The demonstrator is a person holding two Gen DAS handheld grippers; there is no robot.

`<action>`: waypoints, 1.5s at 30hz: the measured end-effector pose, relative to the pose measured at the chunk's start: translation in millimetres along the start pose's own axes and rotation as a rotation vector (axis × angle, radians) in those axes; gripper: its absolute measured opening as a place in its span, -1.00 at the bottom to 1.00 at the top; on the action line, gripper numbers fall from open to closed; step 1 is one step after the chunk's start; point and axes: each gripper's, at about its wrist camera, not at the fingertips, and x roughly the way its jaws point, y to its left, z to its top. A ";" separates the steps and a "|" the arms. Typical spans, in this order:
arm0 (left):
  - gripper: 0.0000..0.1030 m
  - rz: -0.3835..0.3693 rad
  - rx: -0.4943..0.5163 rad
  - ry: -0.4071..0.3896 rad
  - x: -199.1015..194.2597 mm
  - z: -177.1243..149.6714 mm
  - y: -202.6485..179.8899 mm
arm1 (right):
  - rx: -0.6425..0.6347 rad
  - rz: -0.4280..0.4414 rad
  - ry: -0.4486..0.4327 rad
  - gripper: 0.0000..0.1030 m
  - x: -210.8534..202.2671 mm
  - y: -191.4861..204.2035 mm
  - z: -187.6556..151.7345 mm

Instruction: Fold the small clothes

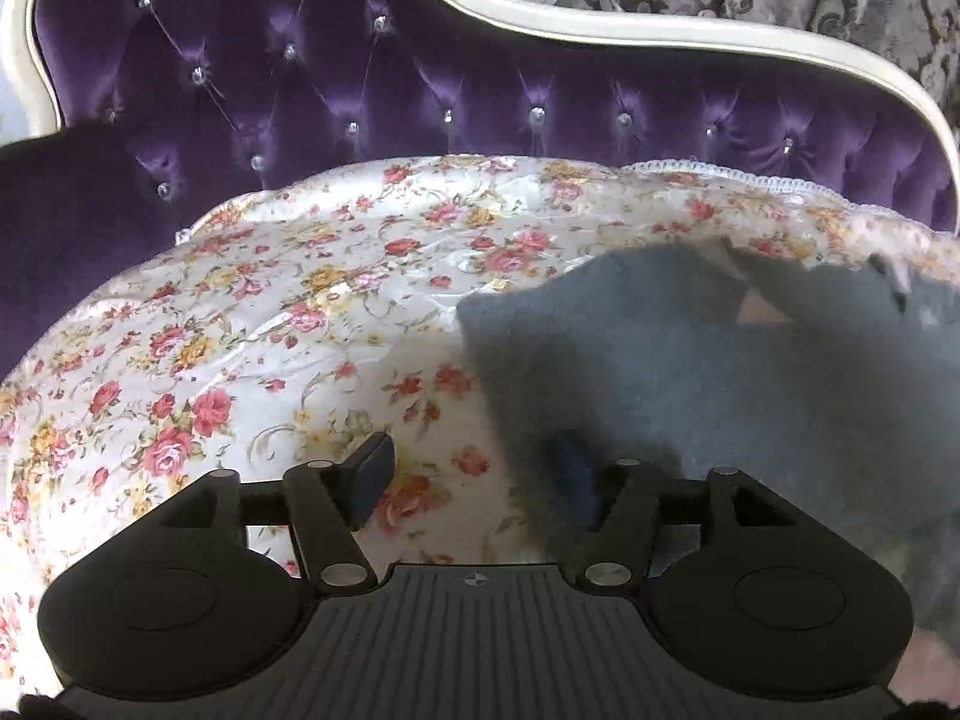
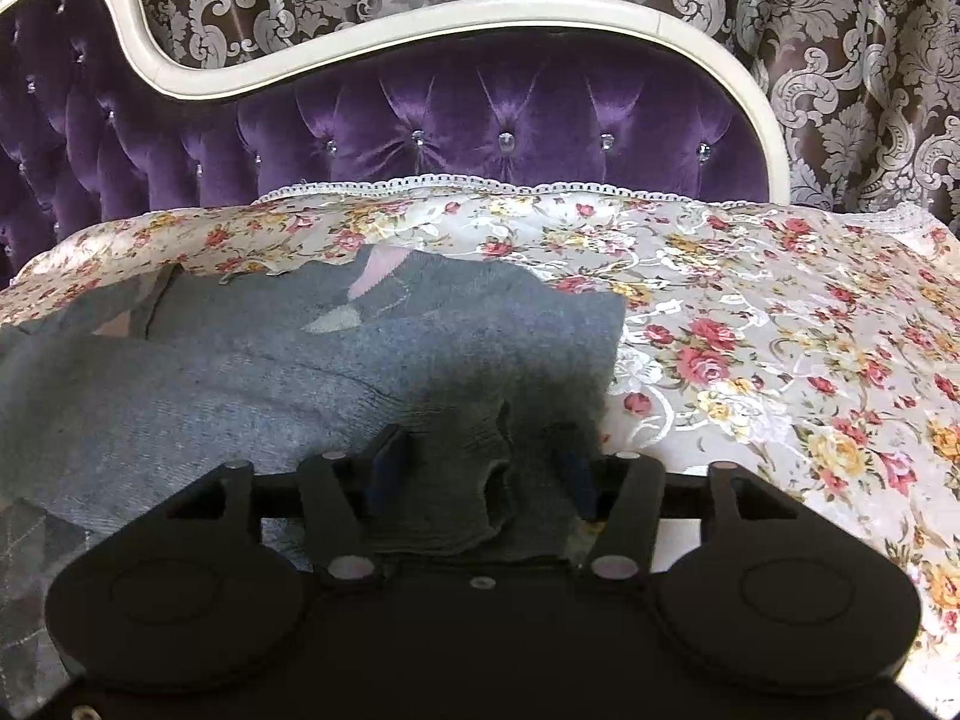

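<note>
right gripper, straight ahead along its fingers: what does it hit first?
The right gripper is open, and the ribbed cuff of the grey knit sweater already bunches between its fingers. Going straight on, it would likely push into more of that sweater; depth is unclear.

Grey garment (image 2: 288, 372): matt, fuzzy knit cloth with a ribbed cuff (image 2: 456, 504). Floral bedspread (image 1: 288, 324): smooth, glossy satin-like cloth edged with white lace trim (image 2: 456, 185). Headboard (image 2: 480, 102): shiny purple tufted velvet with glassy studs in a smooth cream frame; both grippers (image 1: 474, 474) (image 2: 480, 468): matt black plastic with bright metal pins.
</note>
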 end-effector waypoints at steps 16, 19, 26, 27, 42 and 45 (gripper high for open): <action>0.86 -0.200 -0.115 -0.063 -115.5 -38.6 14.2 | 0.112 0.182 -0.133 0.99 -126.2 -16.1 -30.6; 0.86 -0.241 -0.118 -0.052 -141.4 -58.9 9.3 | 0.103 0.241 -0.125 0.99 -157.9 -12.4 -46.2; 0.86 -0.290 -0.085 0.000 -180.5 -110.3 -4.7 | 0.130 0.327 -0.034 0.99 -207.2 -11.1 -91.2; 0.86 -0.296 -0.086 0.009 -184.4 -116.9 -6.3 | 0.136 0.335 -0.021 0.99 -211.9 -10.8 -97.0; 0.86 -0.313 -0.115 0.109 -200.7 -173.5 -23.2 | 0.300 0.446 0.145 0.99 -230.8 -4.9 -162.0; 0.87 -0.301 -0.095 0.099 -201.5 -179.2 -27.8 | 0.298 0.455 0.141 1.00 -228.5 0.0 -162.4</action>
